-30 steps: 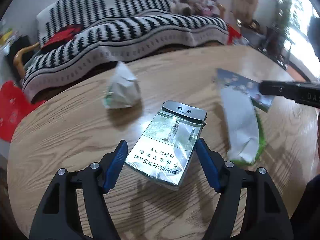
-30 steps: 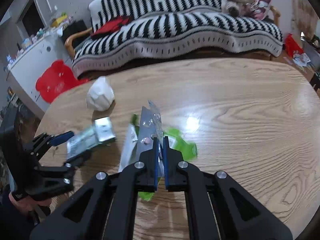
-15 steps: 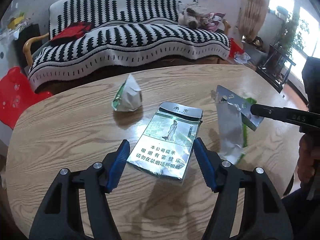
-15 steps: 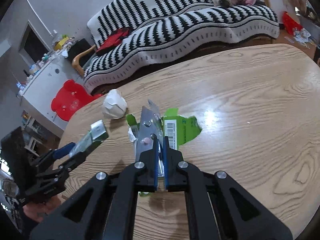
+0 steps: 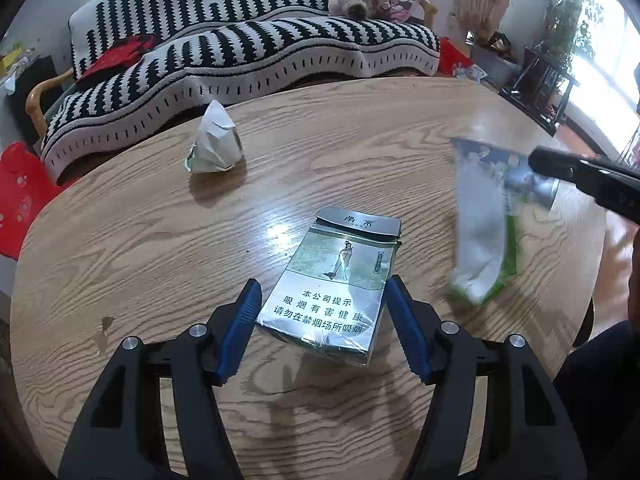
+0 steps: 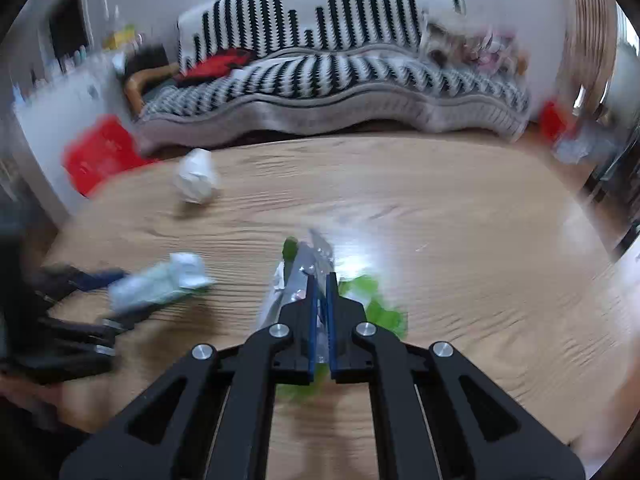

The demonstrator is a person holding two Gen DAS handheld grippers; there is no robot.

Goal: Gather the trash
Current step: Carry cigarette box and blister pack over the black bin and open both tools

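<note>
My left gripper [image 5: 324, 300] is shut on a silver-green cigarette pack [image 5: 340, 280] and holds it above the wooden table [image 5: 140, 240]. The pack also shows in the right wrist view [image 6: 160, 280]. My right gripper [image 6: 320, 280] is shut on a silver and green snack wrapper [image 6: 300, 276], which hangs at the right of the left wrist view [image 5: 484, 236]. A crumpled white paper ball [image 5: 214, 146] lies on the table's far left; the right wrist view shows it too [image 6: 196, 180].
A black-and-white striped sofa [image 5: 240, 40] stands behind the table, with a red cushion [image 5: 120, 54] on it. A red plastic stool [image 5: 16, 196] is at the left. Plants and a shelf [image 5: 560, 60] stand at the right by the window.
Both grippers have lifted and shifted with their loads. The right wrist view has swung and blurred, and the wrapper has moved right and lower in the left wrist view.
</note>
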